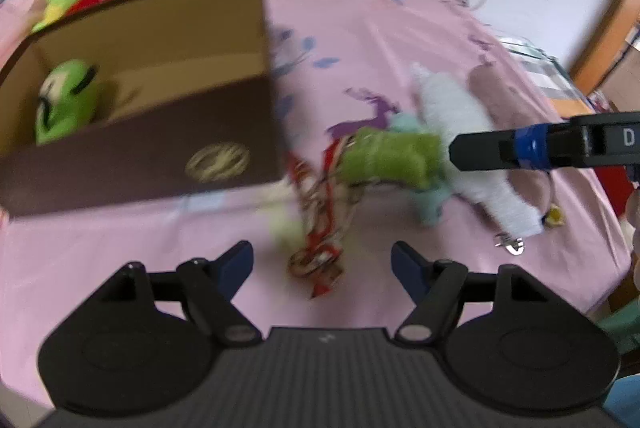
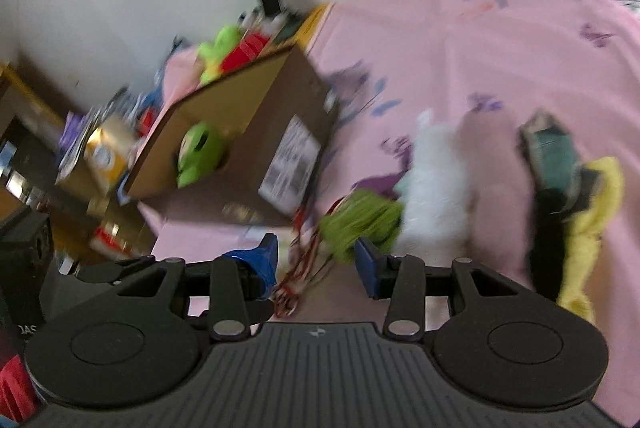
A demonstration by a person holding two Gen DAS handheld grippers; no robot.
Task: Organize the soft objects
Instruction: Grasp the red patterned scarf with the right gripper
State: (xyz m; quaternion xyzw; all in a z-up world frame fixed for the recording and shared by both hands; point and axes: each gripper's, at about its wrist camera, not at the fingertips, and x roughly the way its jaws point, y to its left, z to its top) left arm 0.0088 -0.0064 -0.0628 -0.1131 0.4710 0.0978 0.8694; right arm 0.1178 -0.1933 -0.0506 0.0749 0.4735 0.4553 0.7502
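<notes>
- Left wrist view: the left gripper (image 1: 322,264) hangs over the pink bedsheet (image 1: 400,35) with its jaws spread wide and nothing between them. The red-and-gold knotted ornament (image 1: 318,252) lies just ahead of the gap. The green plush (image 1: 390,157) sits beyond it, apart from the fingertips, pressed against a white plush (image 1: 460,115). The brown box (image 1: 140,99) stands to the left, with a green frog toy (image 1: 64,99) inside.
- Right wrist view: the right gripper (image 2: 316,260) also stands wide open, holding nothing. The green plush (image 2: 360,222) lies just beyond the right fingertip, near but not gripped, beside the white plush (image 2: 436,195). A yellow cloth (image 2: 592,224) lies well right.
</notes>
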